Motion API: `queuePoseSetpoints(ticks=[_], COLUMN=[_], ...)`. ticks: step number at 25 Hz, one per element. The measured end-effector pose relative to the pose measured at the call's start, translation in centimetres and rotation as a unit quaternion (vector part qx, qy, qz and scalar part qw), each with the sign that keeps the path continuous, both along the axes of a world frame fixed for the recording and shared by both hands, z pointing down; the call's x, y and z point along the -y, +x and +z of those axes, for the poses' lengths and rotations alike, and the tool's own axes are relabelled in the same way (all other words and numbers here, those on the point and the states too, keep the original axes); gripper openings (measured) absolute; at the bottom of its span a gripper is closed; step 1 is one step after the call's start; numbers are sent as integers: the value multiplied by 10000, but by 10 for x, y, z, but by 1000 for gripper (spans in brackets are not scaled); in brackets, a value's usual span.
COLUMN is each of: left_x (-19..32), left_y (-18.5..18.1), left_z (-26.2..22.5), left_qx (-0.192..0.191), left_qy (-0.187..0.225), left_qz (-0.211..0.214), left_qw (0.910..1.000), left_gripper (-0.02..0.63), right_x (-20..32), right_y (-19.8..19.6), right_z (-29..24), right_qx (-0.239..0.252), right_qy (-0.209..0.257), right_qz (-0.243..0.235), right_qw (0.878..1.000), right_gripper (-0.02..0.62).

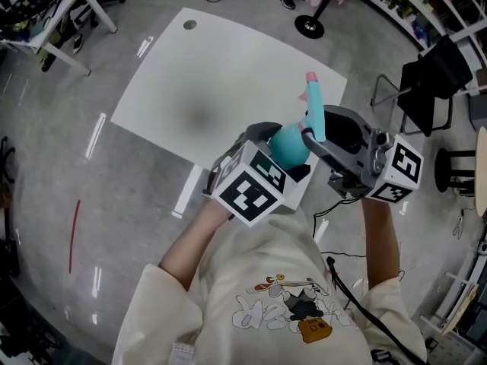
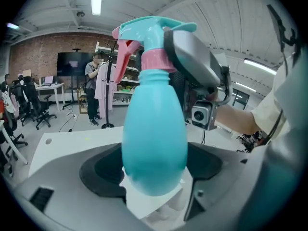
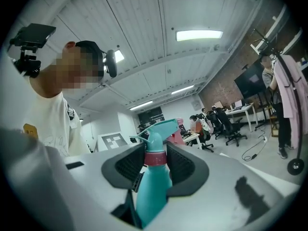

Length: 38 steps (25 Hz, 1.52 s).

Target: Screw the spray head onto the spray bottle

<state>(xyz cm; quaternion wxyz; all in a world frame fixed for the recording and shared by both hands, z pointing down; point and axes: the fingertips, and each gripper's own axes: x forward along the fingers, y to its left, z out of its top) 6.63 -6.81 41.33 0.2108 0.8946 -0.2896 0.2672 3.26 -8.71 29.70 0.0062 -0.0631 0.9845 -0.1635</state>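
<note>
A teal spray bottle (image 1: 289, 147) is held up in front of the person's chest, above the near edge of the white table (image 1: 221, 74). Its teal spray head (image 1: 313, 105), with a pink nozzle tip and a pink collar (image 2: 156, 59), sits on the bottle's neck. My left gripper (image 1: 280, 155) is shut on the bottle's rounded body (image 2: 154, 138), the jaws cupping its lower part. My right gripper (image 1: 315, 138) comes in from the right. Its two pads are closed on the pink collar (image 3: 155, 158) just under the spray head (image 3: 156, 129). The bottle's base is hidden between the left jaws.
A black office chair (image 1: 440, 73) and a round stand base (image 1: 310, 26) stand beyond the table's far right. A desk with clutter (image 1: 42, 10) is at the far left. In the left gripper view a person (image 2: 94, 88) stands by a clothes rack.
</note>
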Motion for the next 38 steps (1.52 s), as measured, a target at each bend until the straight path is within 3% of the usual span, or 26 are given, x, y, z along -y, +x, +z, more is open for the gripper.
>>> queuePoseSetpoints(ticks=[9, 15, 19, 23, 26, 28, 31, 38], left_x=[0, 3, 7, 20, 32, 33, 31, 27], left_y=[9, -1, -4, -5, -17, -21, -24, -14], left_z=[-6, -6, -12, -22, -23, -22, -20, -16], left_qx=[120, 212, 403, 713, 873, 803, 626, 524], left_qy=[83, 208, 526, 949, 1229, 1261, 1196, 1173], left_qz=[25, 0, -264, -961, -1566, -1755, -1789, -1570], left_qw=[9999, 9996, 9975, 9883, 9761, 9731, 9746, 9792], left_gripper=[390, 389, 388, 388, 388, 388, 388, 388], right_x=[-3, -1, -4, 2, 5, -1, -4, -10], right_y=[9, 0, 5, 8, -3, -11, -18, -10], right_z=[-5, 1, -4, -13, -14, -13, -10, -4], right_qx=[277, 106, -8, -391, -853, -1084, -1213, -1219], right_qy=[105, 200, 473, 963, 1521, 1825, 1917, 1787], right_qz=[-233, -298, -291, 355, 1087, 1376, 1494, 1277], right_qw=[9993, 9993, 9985, 9939, 9787, 9675, 9624, 9679], right_gripper=[141, 141, 141, 141, 141, 141, 141, 144])
